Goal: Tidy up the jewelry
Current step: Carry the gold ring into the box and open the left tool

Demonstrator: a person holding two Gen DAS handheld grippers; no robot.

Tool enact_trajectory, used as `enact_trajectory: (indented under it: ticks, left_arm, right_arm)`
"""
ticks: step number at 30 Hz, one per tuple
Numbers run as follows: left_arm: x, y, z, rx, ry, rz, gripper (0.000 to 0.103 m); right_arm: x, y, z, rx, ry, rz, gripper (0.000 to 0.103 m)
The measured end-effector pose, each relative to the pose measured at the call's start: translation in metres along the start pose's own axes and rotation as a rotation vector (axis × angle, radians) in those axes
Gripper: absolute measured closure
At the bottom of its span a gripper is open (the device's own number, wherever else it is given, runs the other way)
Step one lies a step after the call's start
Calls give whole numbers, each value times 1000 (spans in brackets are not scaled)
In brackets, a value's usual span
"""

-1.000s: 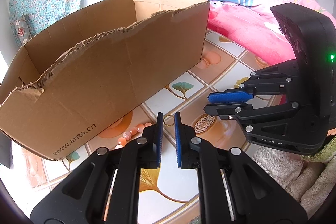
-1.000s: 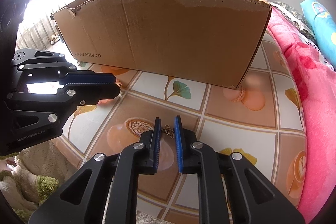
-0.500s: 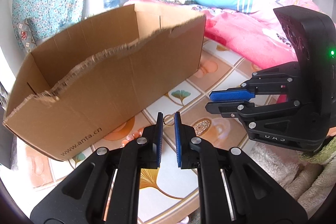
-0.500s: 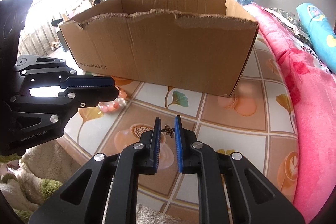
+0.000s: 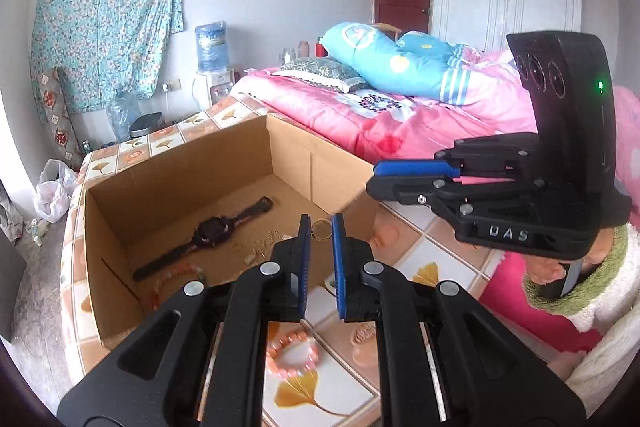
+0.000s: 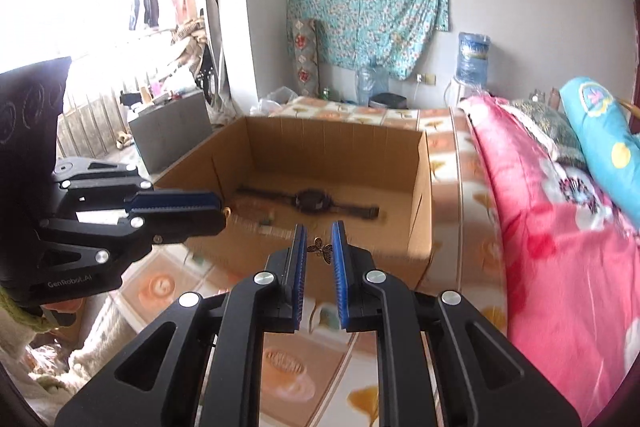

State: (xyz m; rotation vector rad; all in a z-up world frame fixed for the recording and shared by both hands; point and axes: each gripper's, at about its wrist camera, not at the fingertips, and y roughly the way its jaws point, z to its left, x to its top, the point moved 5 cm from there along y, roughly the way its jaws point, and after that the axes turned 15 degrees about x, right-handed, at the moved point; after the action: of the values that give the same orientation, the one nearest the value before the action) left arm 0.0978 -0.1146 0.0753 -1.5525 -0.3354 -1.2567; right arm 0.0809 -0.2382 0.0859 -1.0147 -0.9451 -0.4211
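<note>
Two tiny pieces in play, both pinched at the fingertips: a thin gold ring [image 5: 321, 228] clamped in the left hand-held gripper [image 5: 321, 241], and a small dark butterfly charm [image 6: 320, 250] clamped in the right hand-held gripper [image 6: 319, 247], both raised in front of the near wall of an open cardboard box [image 5: 100, 291]. Nearly weightless, stiff metal, smooth and slippery on the ring's band, so likely to squirt out sideways if squeezed off-centre; best held across the full width, pads flat on opposite edges, as now. Butterfly probably thin and bendable at the wings, with edges that may snag; safer gripped at the wings' outer tips with light pressure only. Inside the box: a black watch [image 5: 208, 233] lying flat, a fine pale chain [image 5: 260, 245] beside it and a string of orange beads [image 5: 176, 277] near the front wall. Outside it, a pink bead bracelet [image 5: 292, 351] on the tiled surface [image 5: 320, 399], limp and prone to drape; best taken across one short stretch of beads. Small drops into the box unlikely to harm any of it.
</note>
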Motion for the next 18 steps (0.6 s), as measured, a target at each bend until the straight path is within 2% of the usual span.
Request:
enact_trajectory:
  ticks: [2, 6, 9, 15, 17, 18]
  left_arm:
    - [13, 15, 9, 30, -1, 29, 93]
    - [36, 55, 35, 7, -43, 141, 93]
    - [51, 100, 48, 3, -31, 260, 93]
    - [65, 177, 57, 4, -22, 441, 93]
    - [68, 194, 56, 9, -18, 464, 93]
    - [69, 200, 58, 30, -16, 467, 87]
  right_arm:
    - [15, 9, -13, 5, 2, 8, 90]
    - [40, 39, -38, 18, 6, 62, 90]
    - [52, 68, -59, 29, 14, 131, 90]
    - [56, 114, -92, 17, 63, 245, 90]
    - [55, 120, -98, 26, 75, 256, 89]
    - [55, 121, -100, 32, 80, 258, 89]
